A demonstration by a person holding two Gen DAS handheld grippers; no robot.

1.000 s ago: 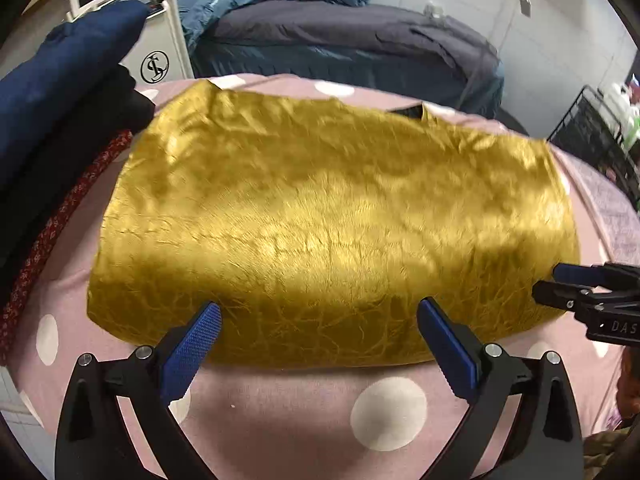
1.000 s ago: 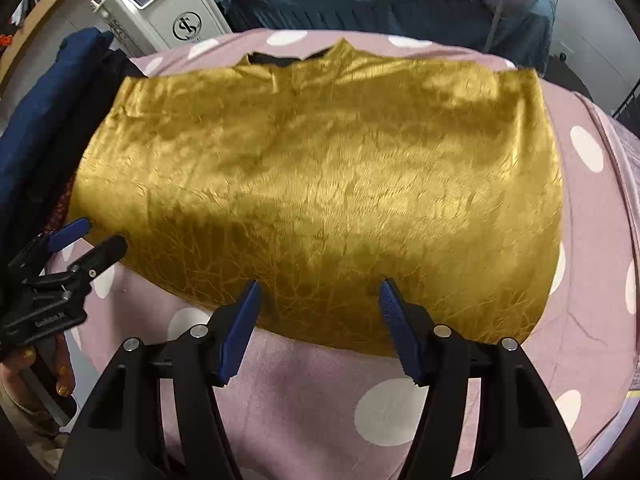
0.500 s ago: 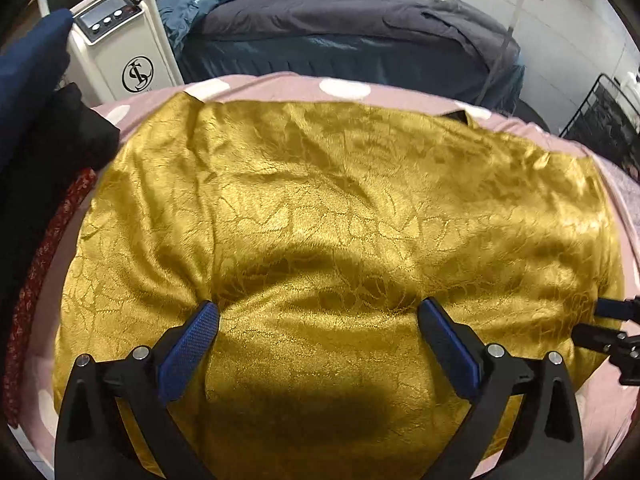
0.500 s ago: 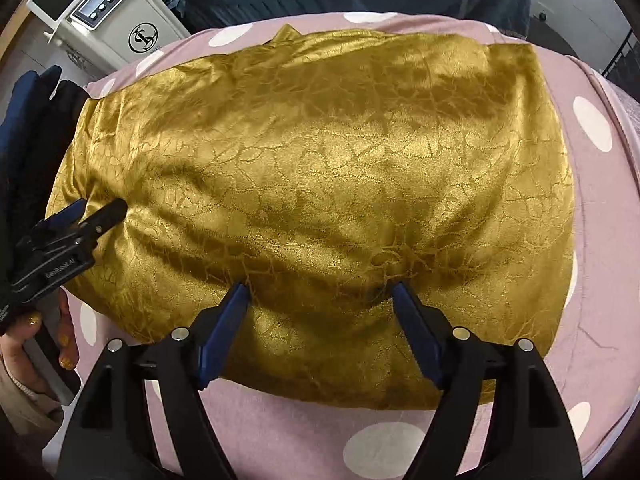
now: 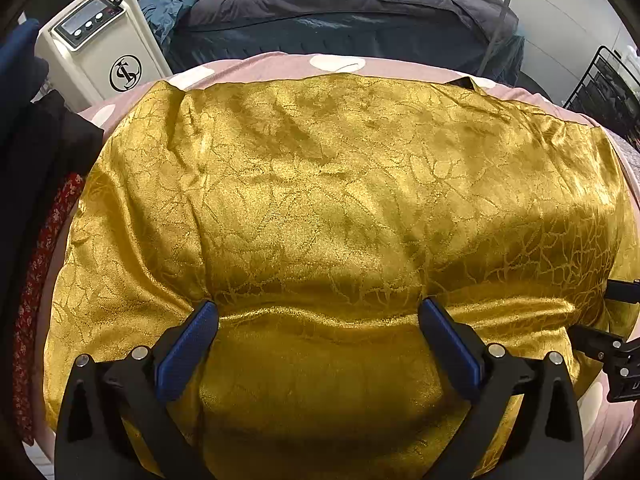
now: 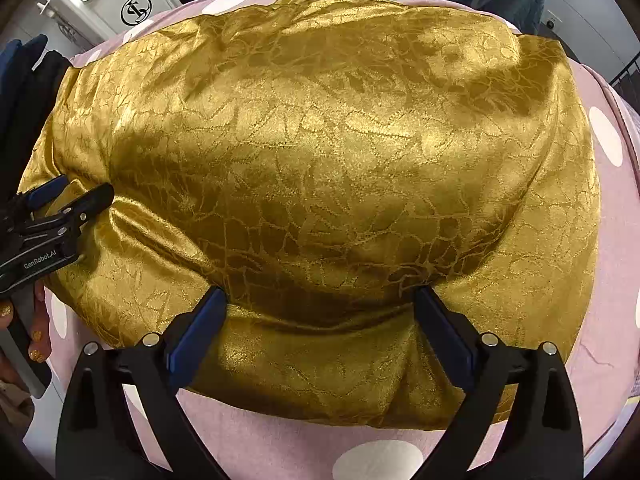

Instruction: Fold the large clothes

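Observation:
A shiny gold patterned garment (image 5: pixel 340 200) lies spread flat on a pink polka-dot bed cover (image 5: pixel 280 66); it also fills the right wrist view (image 6: pixel 320 160). My left gripper (image 5: pixel 318 312) is open, its blue-padded fingers pressing down on the near part of the cloth, which bulges into a ridge between them. My right gripper (image 6: pixel 320 300) is open too, its fingers pressing into the cloth near the front edge. The left gripper shows at the left in the right wrist view (image 6: pixel 68 196). The right gripper's fingers (image 5: pixel 616 292) show at the right edge of the left wrist view.
A white machine with a control panel (image 5: pixel 96 52) stands beyond the far left corner. A dark bed with blue bedding (image 5: pixel 340 12) is behind. Stacked dark and red clothes (image 5: pixel 36 184) lie at the left. A black wire rack (image 5: pixel 604 92) stands at the right.
Both grippers have moved forward from off the near edge onto the garment and lowered onto it. The cloth now bunches between each pair of fingers.

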